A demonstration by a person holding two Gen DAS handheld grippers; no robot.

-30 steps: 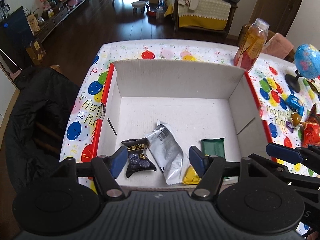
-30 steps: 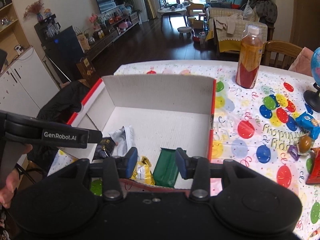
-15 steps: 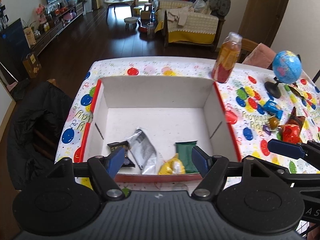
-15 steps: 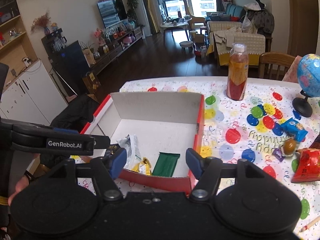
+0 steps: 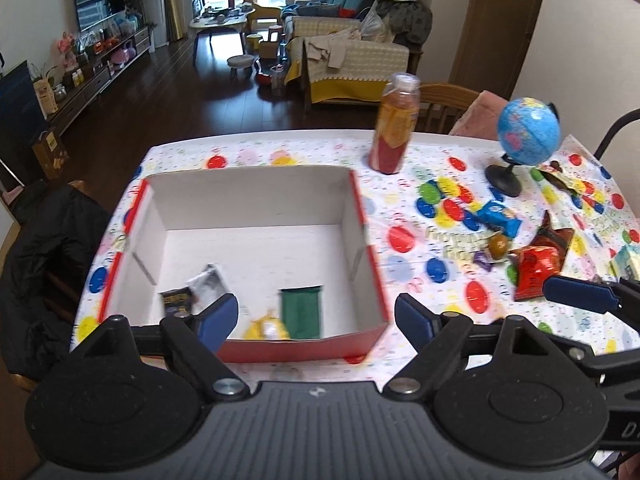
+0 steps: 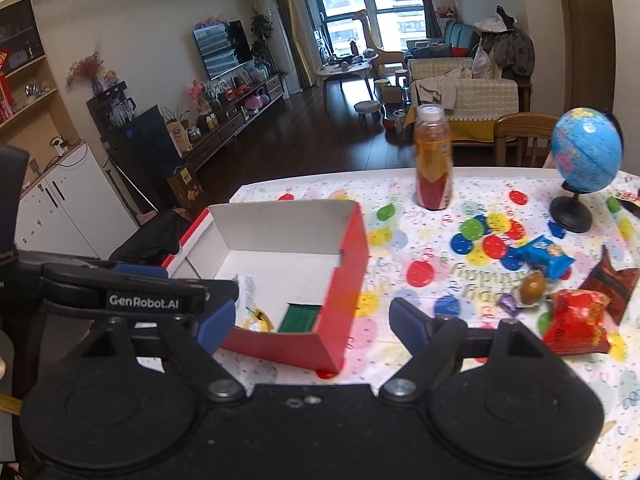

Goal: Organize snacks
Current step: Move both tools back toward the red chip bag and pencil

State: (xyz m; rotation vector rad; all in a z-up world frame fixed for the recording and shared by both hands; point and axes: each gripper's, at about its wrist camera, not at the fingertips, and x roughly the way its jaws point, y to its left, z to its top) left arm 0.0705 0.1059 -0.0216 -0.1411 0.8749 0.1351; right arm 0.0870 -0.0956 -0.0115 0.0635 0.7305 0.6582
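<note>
Black tongs (image 5: 316, 320), blue finger pads (image 5: 218, 316), silver screws, white "GenRobot.AI" lettering (image 6: 144, 302).

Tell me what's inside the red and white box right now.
The box holds a green packet, a yellow snack, a silver pouch and a dark packet. The left gripper's finger hides part of the pouch.

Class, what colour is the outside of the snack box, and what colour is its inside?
The box is red outside, white inside; right wrist view shows it best.
</note>
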